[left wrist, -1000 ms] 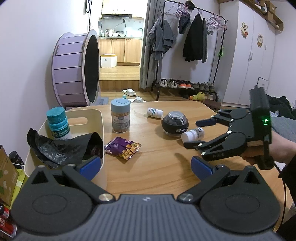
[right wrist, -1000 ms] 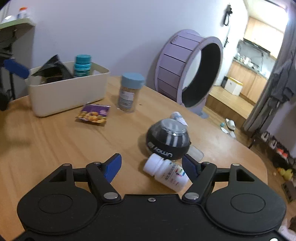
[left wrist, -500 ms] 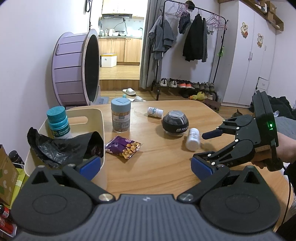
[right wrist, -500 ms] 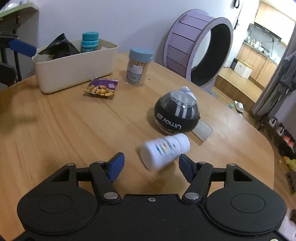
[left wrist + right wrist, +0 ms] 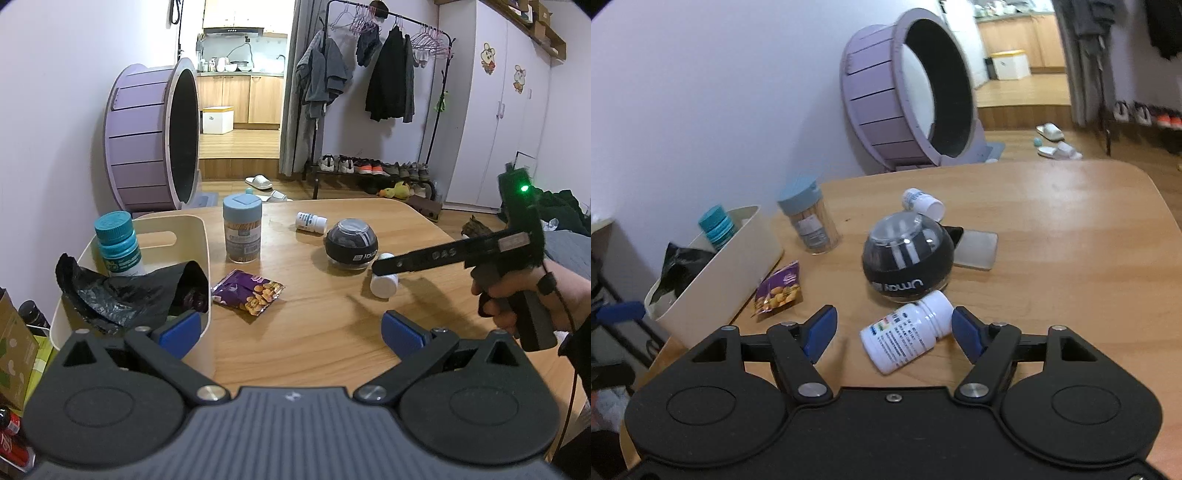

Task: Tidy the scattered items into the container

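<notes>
A white pill bottle lies on its side on the wooden table, against a black ball toy. My right gripper straddles the bottle with its jaws opening; the pads do not press it. From the left wrist view, the right gripper is edge-on over the bottle. My left gripper hangs open and empty beside the cream container, which holds a teal-capped bottle and a black bag.
A purple snack packet, a blue-lidded jar and a small white bottle lie loose on the table. A flat grey piece sits behind the ball. A purple wheel stands beyond the table's far edge.
The right gripper rolled from tilted to level and shifted sideways. The pill bottle, first up between its fingers, now lies on the table between them. The left gripper stayed put.
</notes>
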Available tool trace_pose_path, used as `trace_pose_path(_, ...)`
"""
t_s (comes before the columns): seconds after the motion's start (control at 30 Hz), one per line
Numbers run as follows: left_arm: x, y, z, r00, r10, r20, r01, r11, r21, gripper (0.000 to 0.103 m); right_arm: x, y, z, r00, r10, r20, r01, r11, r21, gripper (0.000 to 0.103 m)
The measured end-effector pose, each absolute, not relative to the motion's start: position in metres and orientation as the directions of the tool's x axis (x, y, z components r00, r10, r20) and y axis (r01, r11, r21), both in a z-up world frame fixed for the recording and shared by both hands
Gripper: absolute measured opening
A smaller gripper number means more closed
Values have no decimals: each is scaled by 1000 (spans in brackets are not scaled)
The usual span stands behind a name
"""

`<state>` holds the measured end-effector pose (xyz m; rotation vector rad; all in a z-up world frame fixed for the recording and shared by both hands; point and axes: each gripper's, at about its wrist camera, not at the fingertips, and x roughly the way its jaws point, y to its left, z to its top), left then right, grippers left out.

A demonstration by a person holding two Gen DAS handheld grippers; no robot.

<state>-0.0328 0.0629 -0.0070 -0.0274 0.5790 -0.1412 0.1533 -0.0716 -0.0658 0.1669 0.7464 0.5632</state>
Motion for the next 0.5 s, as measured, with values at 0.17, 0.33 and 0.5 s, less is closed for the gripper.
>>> trace_pose_path(0.17,-33,62,-7,828,-139,-543,124,990,-65,103,157,-64,-75,596,513,-617,-409,856,317,58)
trace_pose_path(0.33,-34,62,-6,829,-140,-542,124,990,-66,103,162,-75,-75,606,528,-595,-356,849,390,55)
trace_pose_path(0.5,-34,61,-6,829,-134,-544,122,991,-58,103,168,-75,-80,602,533,-595,-329,844,423,56)
